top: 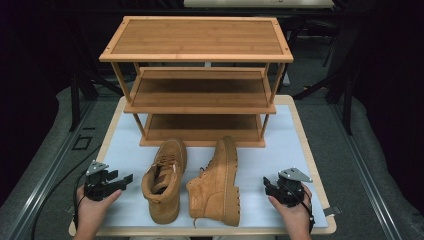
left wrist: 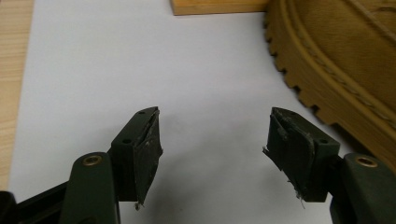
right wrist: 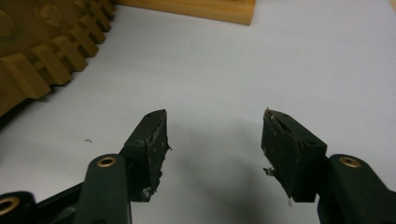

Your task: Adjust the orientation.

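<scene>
**Both grippers open and empty beside two boots**

Left gripper (top: 127, 178): held in the person's left hand (top: 95, 207) at the near left of the table (top: 312, 165); jaws set wide apart; nothing between them; pads (left wrist: 148, 156) worn and clear of the white mat (top: 280, 145). In the left gripper view, the sole of the left boot (left wrist: 336, 60) lies just to the right of the jaws, apart from them.

Right gripper (top: 266, 184): held in the right hand (top: 292, 212) at the near right; jaws likewise spread wide; nothing gripped. In the right gripper view, the treaded sole of the right boot (right wrist: 42, 51) lies at upper left, clear of the jaws; bare mat between the fingertips (right wrist: 289, 154).

Boots: two tan lace-up boots on the mat, between the grippers. Left boot (top: 162, 180): upright on its sole; toe toward the rack; opening toward the person. Right boot (top: 220, 177): tipped onto its side; sole facing right; near the left boot; whether they touch cannot be told.

Rack (top: 200, 80): three-tier wooden shelf unit at the far side of the mat; its bottom edge near the boot toes; tiers bare.
</scene>
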Tool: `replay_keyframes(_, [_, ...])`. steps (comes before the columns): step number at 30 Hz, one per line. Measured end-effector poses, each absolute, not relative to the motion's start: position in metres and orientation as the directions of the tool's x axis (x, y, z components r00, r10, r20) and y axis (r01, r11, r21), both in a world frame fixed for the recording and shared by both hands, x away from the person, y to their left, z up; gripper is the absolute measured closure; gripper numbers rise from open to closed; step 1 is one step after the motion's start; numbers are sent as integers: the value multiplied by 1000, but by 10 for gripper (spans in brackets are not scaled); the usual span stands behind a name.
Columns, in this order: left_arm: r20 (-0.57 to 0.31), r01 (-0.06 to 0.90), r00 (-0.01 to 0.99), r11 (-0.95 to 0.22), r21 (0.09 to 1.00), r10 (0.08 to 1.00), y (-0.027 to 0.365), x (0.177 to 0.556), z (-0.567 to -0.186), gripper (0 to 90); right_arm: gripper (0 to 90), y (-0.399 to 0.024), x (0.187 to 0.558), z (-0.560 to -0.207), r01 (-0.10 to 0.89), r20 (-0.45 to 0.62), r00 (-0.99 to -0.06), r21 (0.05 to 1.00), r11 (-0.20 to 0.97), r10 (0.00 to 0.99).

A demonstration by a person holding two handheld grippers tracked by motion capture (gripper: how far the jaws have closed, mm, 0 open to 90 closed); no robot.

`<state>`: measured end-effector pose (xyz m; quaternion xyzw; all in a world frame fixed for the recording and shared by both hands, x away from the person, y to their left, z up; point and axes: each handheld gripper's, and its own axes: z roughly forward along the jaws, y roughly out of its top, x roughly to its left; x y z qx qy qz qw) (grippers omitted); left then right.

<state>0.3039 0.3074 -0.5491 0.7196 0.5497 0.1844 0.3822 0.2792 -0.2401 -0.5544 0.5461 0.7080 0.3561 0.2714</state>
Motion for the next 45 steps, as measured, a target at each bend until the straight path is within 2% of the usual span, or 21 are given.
replay_keyframes(4, [-162,642,345,-106,760,925,303,299,-546,351,433,-239,276,-551,560,-7,-250,814,151,968])
replay_keyframes(12, [-197,646,364,-95,757,910,299,295,-541,375,458,-238,276,-551,587,44,-262,800,123,964])
replay_keyframes(18, [-241,668,371,-78,740,897,296,291,-534,375,456,-235,275,-553,586,47,-271,801,126,961])
replay_keyframes(21, [-236,677,391,-105,728,890,294,289,-526,375,451,-234,275,-553,588,45,-278,797,133,959])
replay_keyframes(24, [-223,692,410,-142,708,885,295,289,-516,376,450,-235,275,-553,589,59,-278,799,121,959])
replay_keyframes(31, [-278,763,450,-203,613,849,297,298,-485,398,450,-236,275,-553,591,71,-271,799,108,960])
replay_keyframes(33, [-307,778,465,-217,590,830,297,301,-474,429,448,-236,275,-553,594,74,-271,797,106,960])
replay_keyframes(37, [-271,775,484,-263,575,832,291,307,-455,445,448,-236,275,-554,597,76,-270,795,105,960])
replay_keyframes(40, [-285,777,498,-276,566,819,286,310,-441,503,448,-238,275,-554,598,100,-276,797,89,956])
replay_keyframes(45, [-293,772,509,-279,571,809,274,310,-416,504,448,-240,275,-554,597,108,-279,798,84,954])
